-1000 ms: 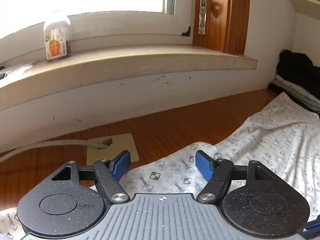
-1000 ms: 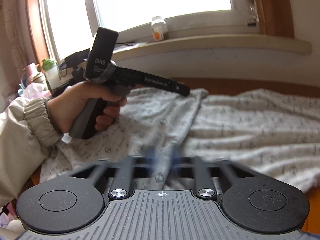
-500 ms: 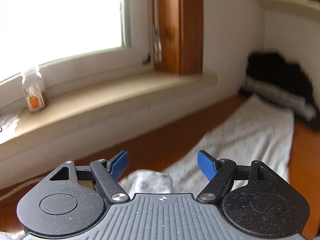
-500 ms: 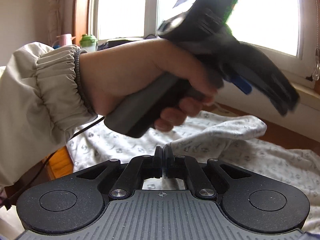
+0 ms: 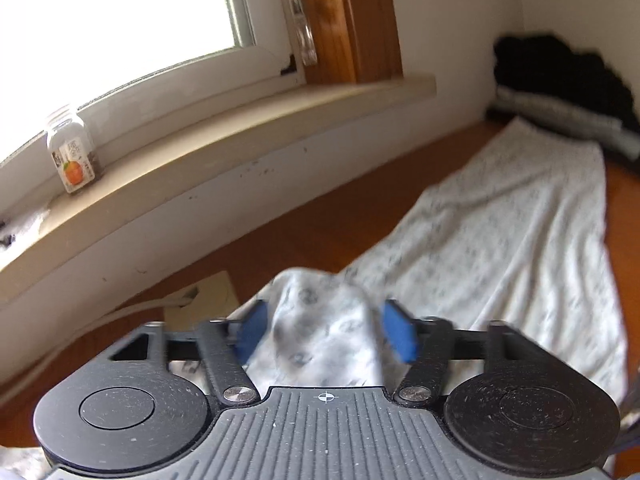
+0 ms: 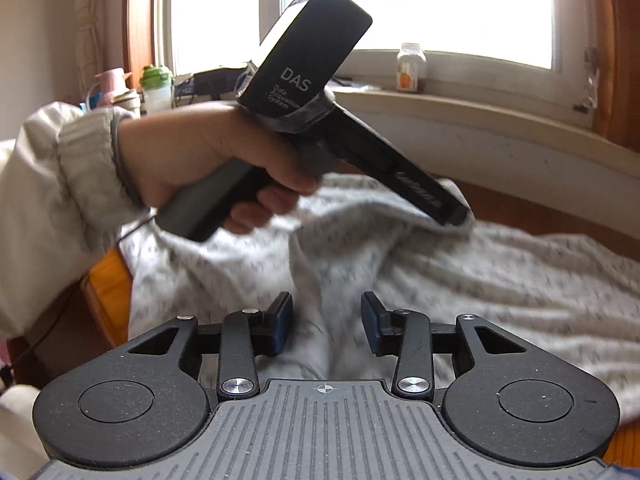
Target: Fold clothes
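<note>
The left claw (image 5: 326, 332) is closing, its blue pads either side of a raised bunch of the patterned garment (image 5: 500, 248). The right claw (image 6: 326, 326) is opening, spread apart above the same cloth on the wooden surface (image 5: 304, 236).

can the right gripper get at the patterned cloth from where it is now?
Probably yes. The right gripper sits right over the patterned cloth, jaws opening, fabric showing between its pads and nothing in between. The left gripper works a fold farther off.

Orange-labelled jar (image 5: 72, 156) on windowsill (image 5: 248, 136); perhaps dark laundry (image 5: 560, 76).
</note>
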Demonstrator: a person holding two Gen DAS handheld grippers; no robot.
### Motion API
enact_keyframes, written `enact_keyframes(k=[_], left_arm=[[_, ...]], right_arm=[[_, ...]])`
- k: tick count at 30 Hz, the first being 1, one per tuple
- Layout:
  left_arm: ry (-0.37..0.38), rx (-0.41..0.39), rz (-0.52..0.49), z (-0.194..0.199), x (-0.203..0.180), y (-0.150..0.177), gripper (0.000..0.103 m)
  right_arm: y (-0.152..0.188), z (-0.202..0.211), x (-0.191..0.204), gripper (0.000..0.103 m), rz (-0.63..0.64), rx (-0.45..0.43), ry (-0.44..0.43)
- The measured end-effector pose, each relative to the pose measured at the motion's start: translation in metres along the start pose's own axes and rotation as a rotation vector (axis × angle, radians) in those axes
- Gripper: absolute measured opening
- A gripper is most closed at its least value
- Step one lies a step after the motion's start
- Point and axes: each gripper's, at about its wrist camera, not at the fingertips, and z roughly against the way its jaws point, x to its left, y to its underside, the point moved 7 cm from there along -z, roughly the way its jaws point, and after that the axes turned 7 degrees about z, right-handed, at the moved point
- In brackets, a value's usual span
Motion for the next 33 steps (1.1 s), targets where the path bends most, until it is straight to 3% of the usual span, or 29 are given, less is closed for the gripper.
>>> enact_keyframes(k=[1,2,3,7,8,10,12,15,18,21,24,26,27,30,31,33], left_arm=[[-0.001,0.006,0.007,0.001,0.004,0.002,0.024],[0.0,0.011,0.015,0.002,0.007,0.004,0.006],[0.001,-0.002,0.028,0.007,0.013,0.004,0.006],[-0.025,-0.043,0.097,0.034,0.05,0.006,0.006],[-0.029,-0.035,0.117,0.039,0.061,0.011,0.006],[-0.04,-0.011,0.151,0.046,0.081,0.021,0.006],[-0.097,-0.01,0.167,0.052,0.098,0.028,0.011],[-0.186,-0.012,0.189,0.061,0.121,0.038,0.023],[-0.223,-0.094,0.253,0.077,0.133,0.026,0.026],[-0.172,-0.125,0.217,0.076,0.113,0.003,0.026],[-0.075,-0.11,0.127,0.061,0.072,-0.014,0.026],[-0.001,-0.081,0.072,0.046,0.042,-0.021,0.019],[0.033,-0.057,0.052,0.037,0.029,-0.024,0.015],[0.08,0.025,-0.031,0.01,-0.002,-0.022,0.008],[0.083,0.058,-0.062,0.0,-0.01,-0.019,0.003],[0.067,0.101,-0.107,-0.016,-0.018,-0.018,0.003]], right_arm=[[0.002,0.002,0.0,0.034,-0.011,0.001,-0.011],[0.003,0.004,0.001,0.024,-0.023,0.002,-0.024],[0.004,0.008,0.002,0.008,-0.04,0.0,-0.051],[-0.008,0.01,0.02,0.008,-0.09,-0.033,-0.164],[-0.012,0.008,0.027,0.009,-0.095,-0.04,-0.193],[-0.018,0.005,0.042,0.027,-0.102,-0.052,-0.248],[-0.022,0.01,0.047,0.034,-0.104,-0.078,-0.282],[-0.021,0.029,0.031,0.035,-0.077,-0.11,-0.196],[-0.01,0.044,-0.004,0.034,-0.103,-0.098,-0.094],[0.001,0.043,-0.031,0.034,-0.09,-0.056,0.005],[0.008,0.042,-0.042,0.032,-0.089,-0.043,0.039],[0.008,0.039,-0.039,0.007,-0.087,-0.046,0.039],[0.008,0.037,-0.035,0.002,-0.087,-0.046,0.03],[0.006,0.03,-0.021,0.002,-0.069,-0.039,0.02],[0.007,0.029,-0.018,0.002,-0.063,-0.033,0.023],[0.009,0.026,-0.014,0.002,-0.052,-0.019,0.031]])
